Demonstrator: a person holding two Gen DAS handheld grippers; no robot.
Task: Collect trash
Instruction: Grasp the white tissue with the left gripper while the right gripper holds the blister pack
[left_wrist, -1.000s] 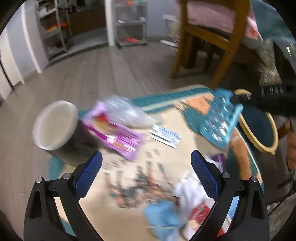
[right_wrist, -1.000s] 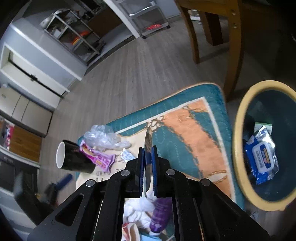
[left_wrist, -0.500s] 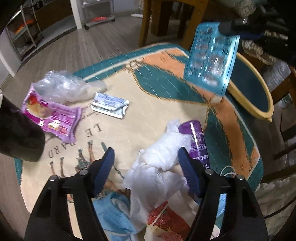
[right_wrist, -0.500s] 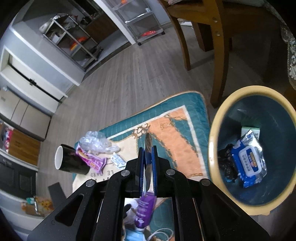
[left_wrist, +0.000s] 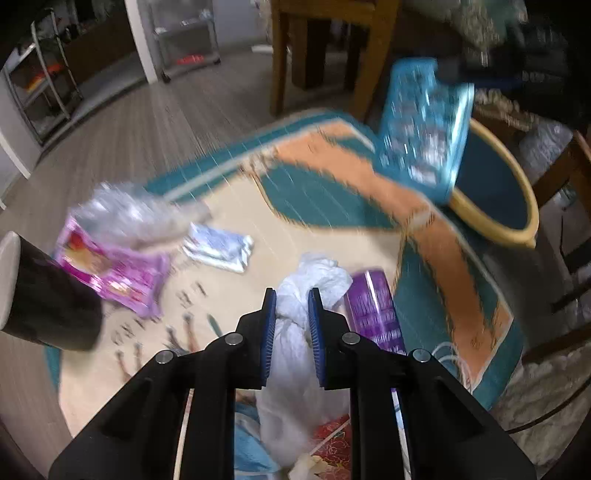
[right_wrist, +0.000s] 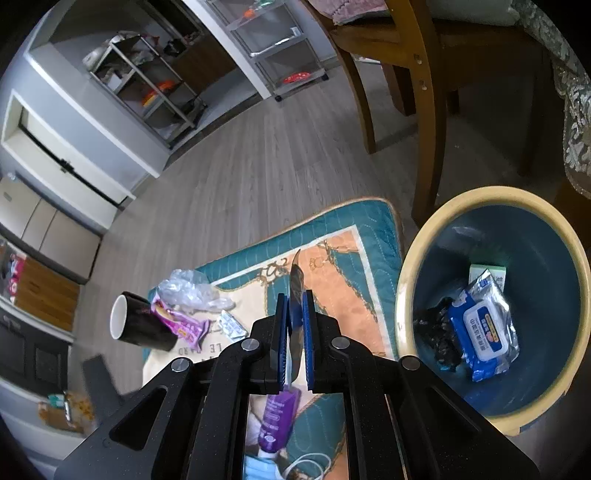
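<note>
Your right claw (right_wrist: 294, 332) is clamped edge-on on the blue blister sheet (left_wrist: 424, 125), and the yellow-rimmed bin (right_wrist: 413, 254) sits just to its right and lower, so that hand is the nearer one for the drop. Your left claw (left_wrist: 291, 325) points down at the rug (left_wrist: 325, 229); its jaws are closing around the crumpled white tissue (left_wrist: 306, 295) lying between them, beside the purple tube (left_wrist: 373, 310).

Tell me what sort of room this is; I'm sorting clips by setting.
Probably a home dining or living area: a patterned rug on grey wood-look flooring, a wooden chair beside it, and metal storage racks against the far wall.
</note>
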